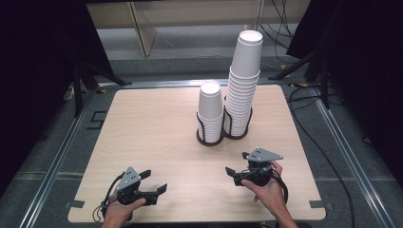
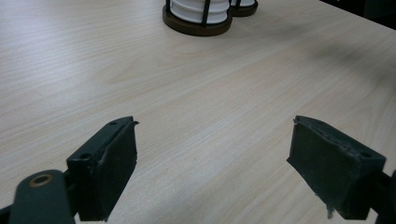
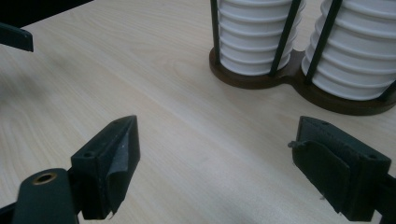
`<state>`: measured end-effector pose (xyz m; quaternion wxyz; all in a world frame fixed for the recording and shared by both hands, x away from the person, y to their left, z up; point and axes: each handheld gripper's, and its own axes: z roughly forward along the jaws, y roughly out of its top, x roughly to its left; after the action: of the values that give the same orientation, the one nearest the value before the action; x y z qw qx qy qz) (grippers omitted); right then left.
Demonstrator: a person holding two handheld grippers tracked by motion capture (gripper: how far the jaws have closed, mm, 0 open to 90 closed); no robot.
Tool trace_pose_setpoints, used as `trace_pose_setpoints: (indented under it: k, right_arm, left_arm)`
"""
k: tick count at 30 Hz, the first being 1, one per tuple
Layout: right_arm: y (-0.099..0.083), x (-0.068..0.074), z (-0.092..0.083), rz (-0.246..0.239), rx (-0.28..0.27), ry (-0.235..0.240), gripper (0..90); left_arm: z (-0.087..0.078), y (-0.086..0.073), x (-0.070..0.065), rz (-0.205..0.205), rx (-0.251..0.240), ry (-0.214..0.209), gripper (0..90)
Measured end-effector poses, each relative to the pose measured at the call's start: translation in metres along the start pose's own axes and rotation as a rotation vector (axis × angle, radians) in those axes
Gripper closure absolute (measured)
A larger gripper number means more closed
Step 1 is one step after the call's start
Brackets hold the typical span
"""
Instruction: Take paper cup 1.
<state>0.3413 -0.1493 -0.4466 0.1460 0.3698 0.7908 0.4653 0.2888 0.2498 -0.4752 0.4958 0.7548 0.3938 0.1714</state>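
Approach step: both claws, left [image 1: 154, 182] and right [image 1: 236, 163], stand wide and empty at lower frame. Next move likely calls for reaching the cups [image 1: 211, 111] at centre.

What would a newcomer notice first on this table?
Two white cup stacks in a dark double holder at the table's far middle: the tall stack on the right towers over the short stack. Near the front edge, the left claw and right claw rest open and empty.

Two upright white cup stacks [image 1: 233, 90] stand in a dark holder [image 1: 223, 135].
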Motion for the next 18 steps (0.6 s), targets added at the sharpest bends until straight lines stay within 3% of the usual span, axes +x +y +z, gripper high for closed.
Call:
trace_pose_setpoints:
  k: [2, 3, 4, 7, 9, 14, 17, 18]
  right_arm:
    - [0.001, -0.001, 0.000, -0.019, -0.007, -0.014, 15.6]
    - [0.002, 0.001, 0.000, 0.016, 0.006, -0.005, 15.7]
    - [0.003, -0.002, 0.001, -0.019, -0.004, -0.003, 15.7]
    - [0.005, -0.002, 0.002, -0.034, -0.015, -0.007, 15.8]
    - [0.008, 0.000, 0.003, -0.021, -0.006, 0.014, 16.1]
    - [0.015, -0.001, 0.004, -0.036, -0.018, 0.010, 17.1]
    - [0.025, -0.003, 0.003, -0.024, -0.051, 0.019, 18.1]
    - [0.029, -0.005, 0.001, -0.045, -0.053, -0.003, 17.9]
  left_arm:
    - [0.000, 0.000, 0.000, -0.002, 0.003, 0.000, 14.6]
    - [0.001, -0.001, 0.000, -0.008, -0.008, -0.008, 14.6]
    - [0.001, 0.000, 0.001, -0.010, -0.009, -0.008, 14.6]
    - [0.001, 0.000, 0.001, -0.009, -0.008, -0.009, 14.6]
    - [0.001, 0.000, 0.001, -0.008, -0.008, -0.008, 14.6]
    - [0.000, 0.000, 0.002, 0.004, -0.002, 0.000, 14.6]
    - [0.001, 0.000, 0.001, -0.007, -0.009, -0.007, 14.6]
    - [0.001, 0.000, 0.001, -0.007, -0.009, -0.007, 14.6]
